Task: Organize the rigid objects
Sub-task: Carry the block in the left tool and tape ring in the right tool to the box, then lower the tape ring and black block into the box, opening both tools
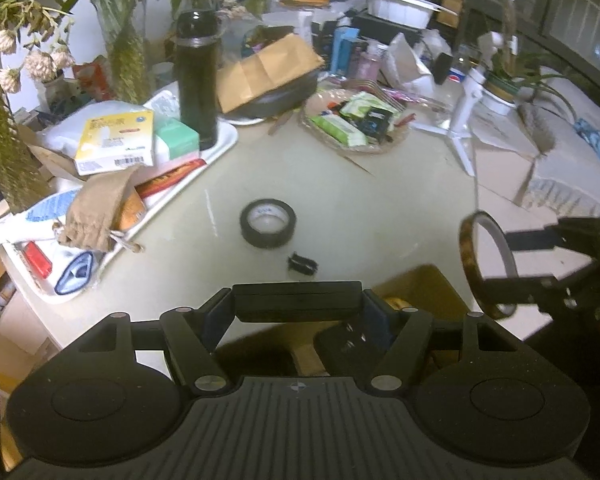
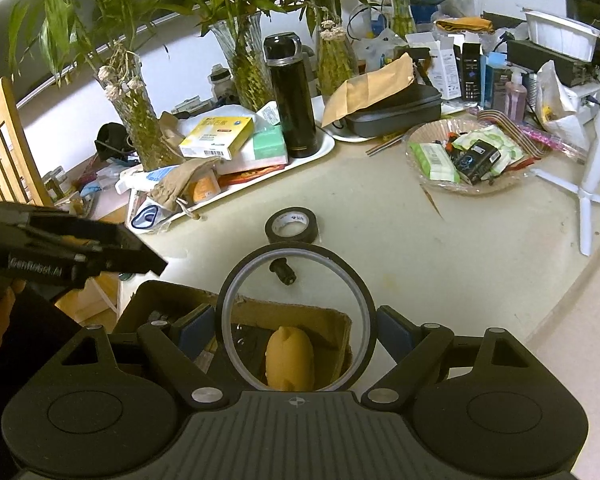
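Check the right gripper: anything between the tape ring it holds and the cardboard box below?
Nothing visible. The right gripper holds the thin tape ring upright right over the open cardboard box. Through the ring only the box's contents show, a yellow object among them. The left gripper is off to the side.

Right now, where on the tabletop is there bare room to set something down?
Bare patch: between the black tape roll, clear snack bowl and white tripod. Crowded: the white tray and the whole back edge.
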The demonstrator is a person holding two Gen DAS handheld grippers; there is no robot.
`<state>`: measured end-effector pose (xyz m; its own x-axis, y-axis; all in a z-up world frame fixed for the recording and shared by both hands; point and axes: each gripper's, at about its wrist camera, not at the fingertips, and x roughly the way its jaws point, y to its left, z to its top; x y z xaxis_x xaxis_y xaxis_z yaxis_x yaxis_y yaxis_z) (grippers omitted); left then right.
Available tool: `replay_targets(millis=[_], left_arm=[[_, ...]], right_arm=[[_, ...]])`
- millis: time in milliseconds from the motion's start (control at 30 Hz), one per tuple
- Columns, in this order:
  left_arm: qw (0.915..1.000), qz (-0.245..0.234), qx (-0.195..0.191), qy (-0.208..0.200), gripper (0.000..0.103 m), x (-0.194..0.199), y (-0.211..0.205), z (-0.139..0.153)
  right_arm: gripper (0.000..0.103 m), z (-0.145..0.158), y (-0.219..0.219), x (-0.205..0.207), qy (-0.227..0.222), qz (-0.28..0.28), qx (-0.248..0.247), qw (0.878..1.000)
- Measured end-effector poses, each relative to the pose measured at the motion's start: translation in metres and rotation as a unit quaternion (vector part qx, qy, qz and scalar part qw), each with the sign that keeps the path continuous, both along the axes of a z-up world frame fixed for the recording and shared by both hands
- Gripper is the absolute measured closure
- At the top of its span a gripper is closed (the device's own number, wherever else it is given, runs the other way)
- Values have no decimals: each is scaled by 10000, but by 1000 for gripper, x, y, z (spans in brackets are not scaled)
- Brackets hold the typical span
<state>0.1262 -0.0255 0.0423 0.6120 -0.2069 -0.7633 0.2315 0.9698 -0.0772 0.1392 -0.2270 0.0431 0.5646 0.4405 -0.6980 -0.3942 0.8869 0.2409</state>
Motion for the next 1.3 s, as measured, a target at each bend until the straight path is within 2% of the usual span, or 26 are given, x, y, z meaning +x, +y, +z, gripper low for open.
replay_targets(millis=[300, 533, 867, 1100, 1300], left_arm=[[9993, -314, -62, 172, 35, -25, -6, -11], [9966, -702, -333, 271, 35, -44, -7, -23], [9985, -259, -485, 25, 34, -57, 24, -16], [9988, 8, -404, -273, 34, -68, 41, -9], [9984, 10, -139, -547, 35, -79, 44, -10]], right_arm=[[15, 1, 2, -6, -16, 107, 13, 9999], [15, 2, 2, -9, -22, 127, 7, 9999], [15, -1, 6, -16, 38, 165, -88, 9998], [15, -3, 13, -18, 73, 225, -121, 9996], [15, -4, 24, -20, 102, 340, -161, 9992]])
